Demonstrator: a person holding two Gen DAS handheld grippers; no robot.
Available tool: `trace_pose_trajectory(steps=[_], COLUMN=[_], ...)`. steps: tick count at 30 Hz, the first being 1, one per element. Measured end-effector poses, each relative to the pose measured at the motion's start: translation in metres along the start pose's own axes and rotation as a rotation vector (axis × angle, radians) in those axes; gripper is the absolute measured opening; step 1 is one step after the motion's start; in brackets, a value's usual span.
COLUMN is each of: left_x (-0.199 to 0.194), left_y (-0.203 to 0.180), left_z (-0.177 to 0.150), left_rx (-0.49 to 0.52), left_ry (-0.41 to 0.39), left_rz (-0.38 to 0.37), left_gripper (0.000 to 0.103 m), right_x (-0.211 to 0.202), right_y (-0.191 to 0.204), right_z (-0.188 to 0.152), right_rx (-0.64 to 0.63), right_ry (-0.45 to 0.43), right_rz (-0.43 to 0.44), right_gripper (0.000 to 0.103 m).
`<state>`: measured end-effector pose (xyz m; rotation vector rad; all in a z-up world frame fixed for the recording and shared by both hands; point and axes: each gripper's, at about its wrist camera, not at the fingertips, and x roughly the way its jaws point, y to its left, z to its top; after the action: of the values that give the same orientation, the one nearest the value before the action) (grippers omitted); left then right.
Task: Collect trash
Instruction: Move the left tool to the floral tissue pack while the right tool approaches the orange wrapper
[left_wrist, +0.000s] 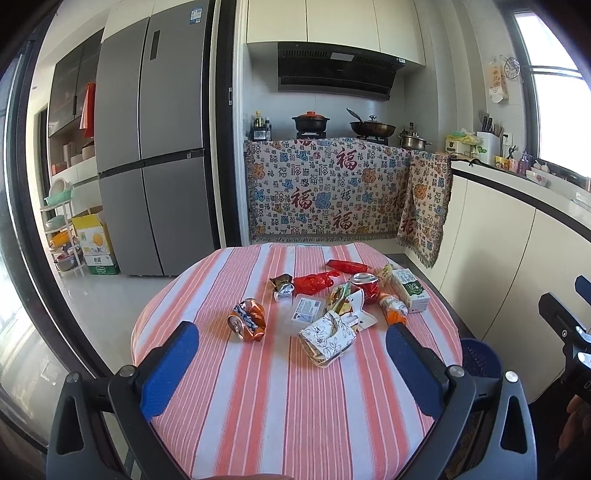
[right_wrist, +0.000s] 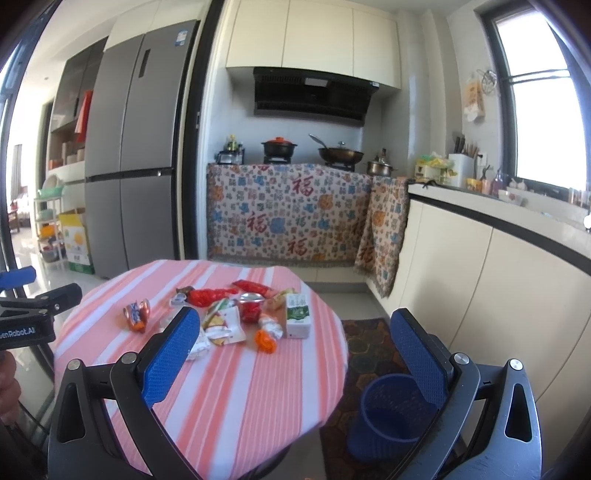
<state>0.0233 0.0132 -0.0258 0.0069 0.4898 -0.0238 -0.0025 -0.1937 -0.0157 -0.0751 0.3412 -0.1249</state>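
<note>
Trash lies in a heap on a round table with a pink striped cloth (left_wrist: 280, 398) (right_wrist: 236, 387). It includes a crushed orange can (left_wrist: 248, 319) (right_wrist: 136, 314), a floral paper box (left_wrist: 327, 341), a green and white milk carton (left_wrist: 410, 291) (right_wrist: 297, 314), a red can (left_wrist: 365, 287) (right_wrist: 251, 306), red wrappers (left_wrist: 314, 282) and an orange packet (right_wrist: 266, 334). My left gripper (left_wrist: 291, 363) is open and empty above the table's near side. My right gripper (right_wrist: 295, 354) is open and empty, over the table's right edge. A blue waste basket (right_wrist: 388, 417) (left_wrist: 480, 356) stands on the floor right of the table.
A grey fridge (left_wrist: 151, 147) stands at the back left. A stove counter draped with a patterned cloth (left_wrist: 325, 188) is behind the table. A cream counter (right_wrist: 498, 266) runs along the right. A dark mat (right_wrist: 369, 339) lies under the basket.
</note>
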Motion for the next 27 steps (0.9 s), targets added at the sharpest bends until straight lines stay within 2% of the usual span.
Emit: trace_pose_trajectory(steps=[9,15,27], left_x=[0.057,0.088,0.138], left_y=[0.005,0.001,0.005], left_z=[-0.028,-0.037,-0.047], left_rx=[0.022,0.054,0.068], left_ry=[0.117,0.18,0.26], left_rz=[-0.054,-0.013,0.023], left_gripper=[0.103,0.103,0.103], right_x=[0.032,0.059,0.122], right_y=[0.0,-0.001,0.013], right_z=[-0.021,-0.038,-0.071], right_rx=[-0.013,-0.019,-0.039], right_ry=[0.066,0.098,0.24], right_rz=[0.013,0.015,0.067], right_gripper=[0.103,0.103,0.103])
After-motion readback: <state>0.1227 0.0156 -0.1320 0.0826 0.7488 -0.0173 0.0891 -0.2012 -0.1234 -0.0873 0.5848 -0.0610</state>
